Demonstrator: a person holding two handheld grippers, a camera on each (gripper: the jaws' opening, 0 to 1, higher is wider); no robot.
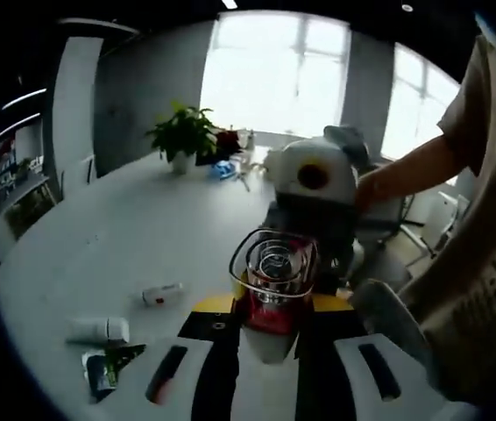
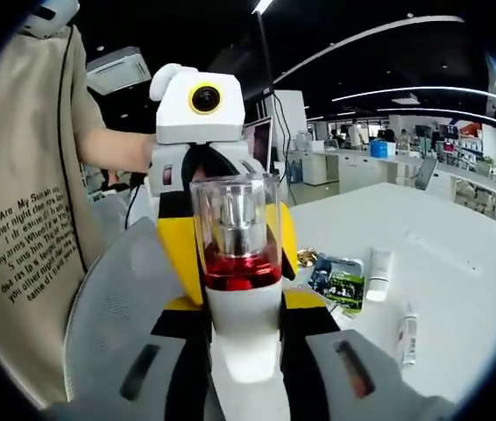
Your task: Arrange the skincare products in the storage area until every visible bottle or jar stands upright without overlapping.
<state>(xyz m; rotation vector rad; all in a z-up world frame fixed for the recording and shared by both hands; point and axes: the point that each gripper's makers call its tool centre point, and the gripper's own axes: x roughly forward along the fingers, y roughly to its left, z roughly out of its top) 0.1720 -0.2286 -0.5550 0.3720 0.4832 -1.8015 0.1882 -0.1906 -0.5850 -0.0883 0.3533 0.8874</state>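
Both hand-held grippers meet on one item. In the right gripper view the right hand-held gripper (image 2: 246, 368) is closed on the white body of a pump bottle (image 2: 239, 263), which stands upright between its jaws, lifted clear of the desk (image 2: 458, 263). The left hand-held gripper (image 2: 200, 167) faces it from behind, just beside the clear cap; I cannot tell whether its jaws press the bottle. In the left gripper view the same bottle (image 1: 272, 289) points cap-first at the camera between the left hand-held gripper (image 1: 272, 368) jaws.

Judgement: hard plastic, light, smooth and so slippery; the clear cap may pull off. Hold the white body, not the cap.

On the white desk lie a white tube (image 2: 378, 274), a slim tube (image 2: 407, 335) and a green packet (image 2: 343, 285), all flat. The desk looks smooth and hard. Open office beyond; potted plant (image 1: 182, 136) by bright windows.
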